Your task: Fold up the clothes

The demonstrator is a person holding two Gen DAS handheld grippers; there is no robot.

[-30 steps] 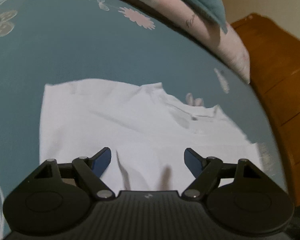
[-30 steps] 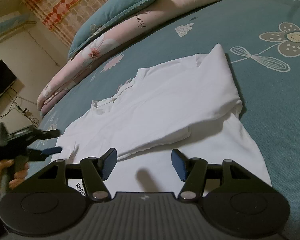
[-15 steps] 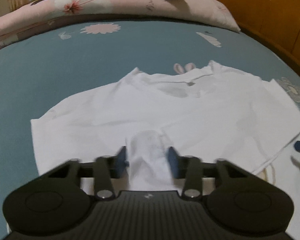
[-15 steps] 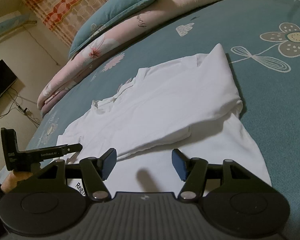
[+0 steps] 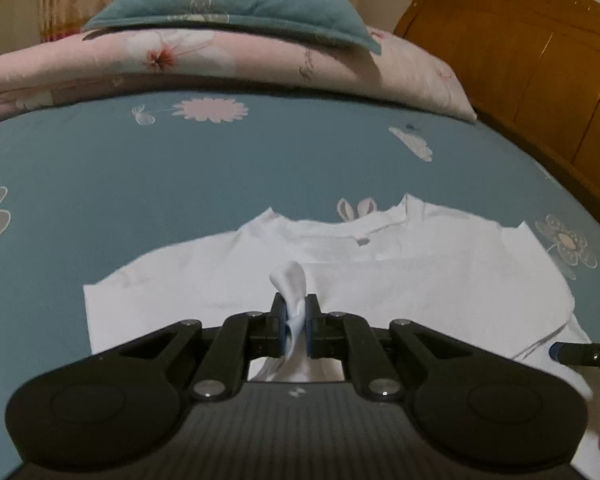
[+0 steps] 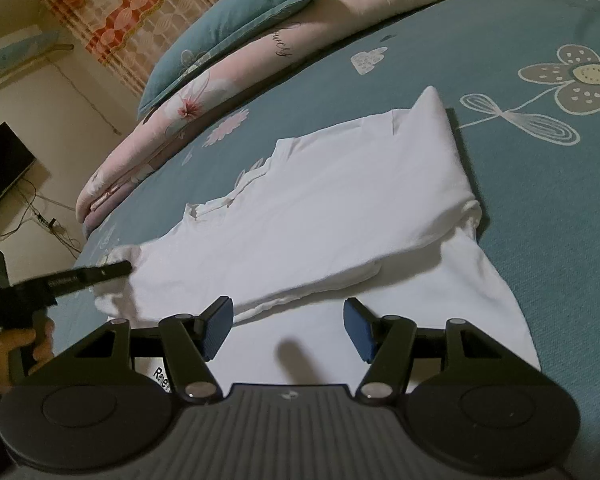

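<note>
A white T-shirt [image 5: 420, 280] lies on the teal flowered bedsheet [image 5: 180, 184], its collar toward the pillows. One side is folded over the middle [image 6: 340, 208]. My left gripper [image 5: 296, 308] has its jaws closing on a pinched-up fold of the shirt's near edge; the blue pads press on the cloth, which sticks up between them. In the right wrist view the left gripper [image 6: 116, 269] reaches in from the left, held by a hand [image 6: 16, 352]. My right gripper [image 6: 288, 320] hovers open over the shirt's lower hem, with nothing between its fingers.
A teal pillow [image 5: 236, 12] and a pink floral quilt [image 5: 260, 64] lie along the bed's far side. A wooden headboard [image 5: 532, 64] stands at the right. A dark screen [image 6: 0, 168] and cables are by the wall past the bed's edge.
My left gripper has gone from wide open to clamped on a fold of the shirt, lifted slightly and rolled level. The right gripper has stayed still and open.
</note>
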